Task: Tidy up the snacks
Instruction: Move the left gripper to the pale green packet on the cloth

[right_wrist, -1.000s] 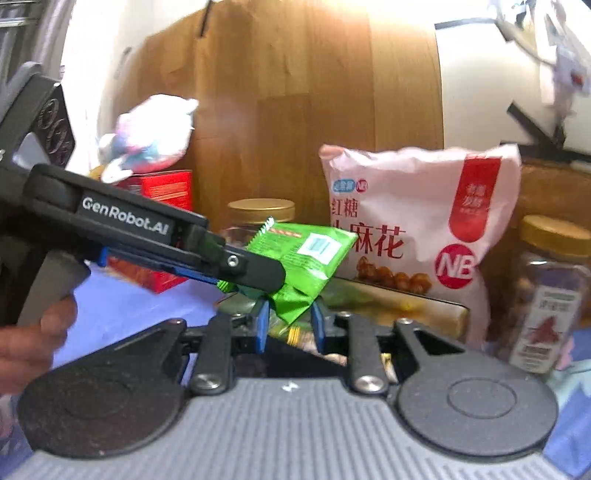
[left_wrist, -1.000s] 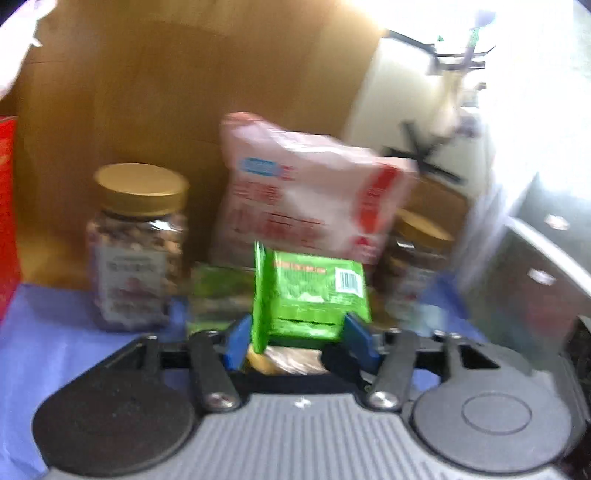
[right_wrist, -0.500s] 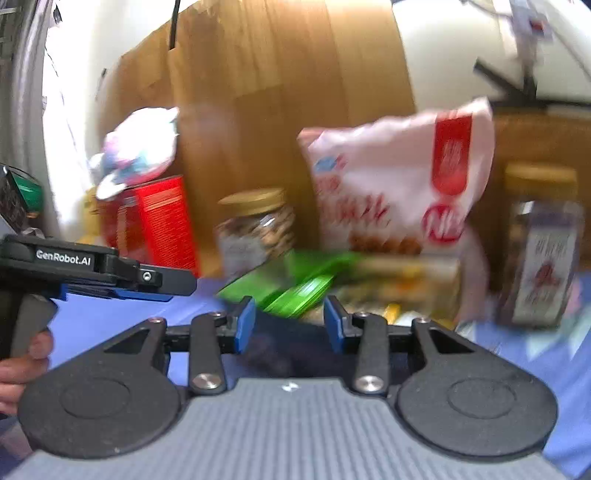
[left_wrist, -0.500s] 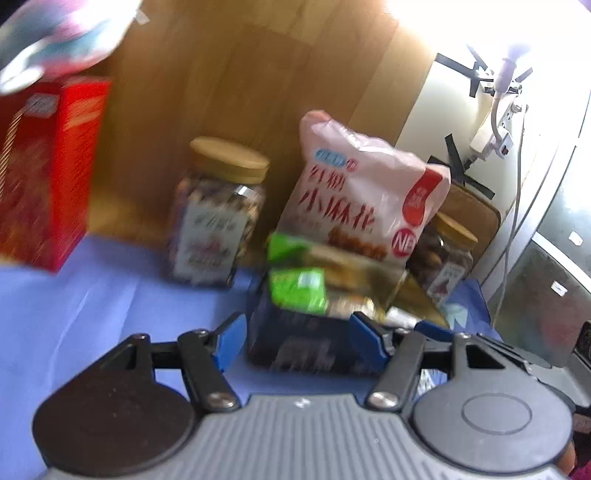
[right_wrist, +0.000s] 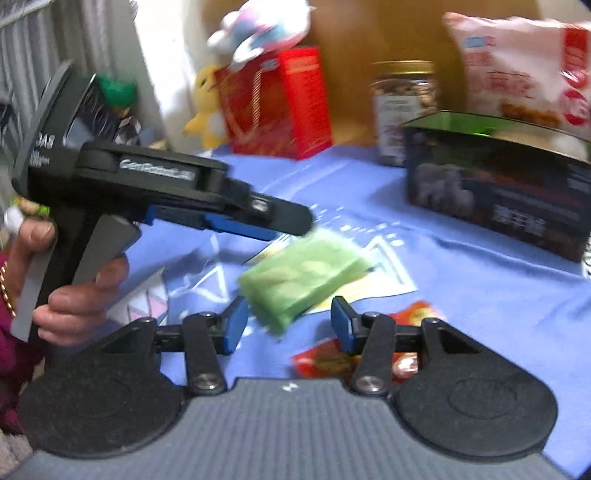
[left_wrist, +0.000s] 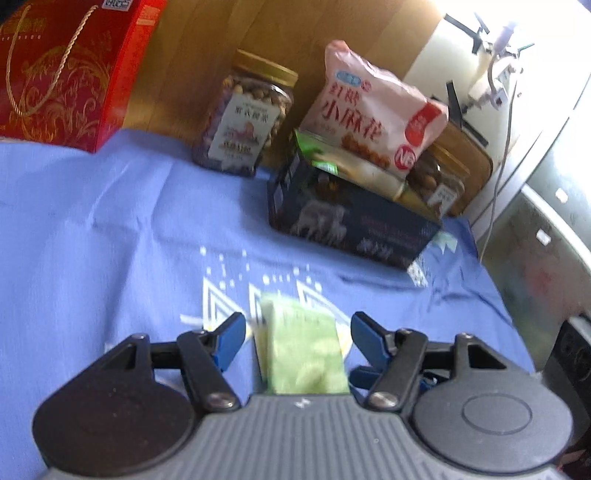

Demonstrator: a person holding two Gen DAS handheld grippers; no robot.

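Observation:
A pale green snack packet [left_wrist: 303, 350] [right_wrist: 306, 273] lies blurred on the blue cloth [left_wrist: 110, 229]. My left gripper [left_wrist: 297, 338] [right_wrist: 291, 223] is open and straddles it, with a gap showing at each blue pad. My right gripper [right_wrist: 288, 325] comes at the same packet from the near side. Its jaws are opening, and the packet's near end lies between them unpressed. A red packet [right_wrist: 354, 354] lies under the right finger. The dark snack box [left_wrist: 351, 218] [right_wrist: 498, 192] farther back holds green and yellow packets.
Behind the box stand a pink snack bag [left_wrist: 373, 110], a gold-lidded nut jar [left_wrist: 247, 114] and a second jar [left_wrist: 439, 184]. A red gift box [left_wrist: 62, 70] stands back left with plush toys [right_wrist: 258, 29]. A hand [right_wrist: 74, 288] holds the left gripper's handle.
Both grippers have drawn back from the box and sunk toward the cloth. The bright green packet held over the box is gone from them. The right jaws have widened.

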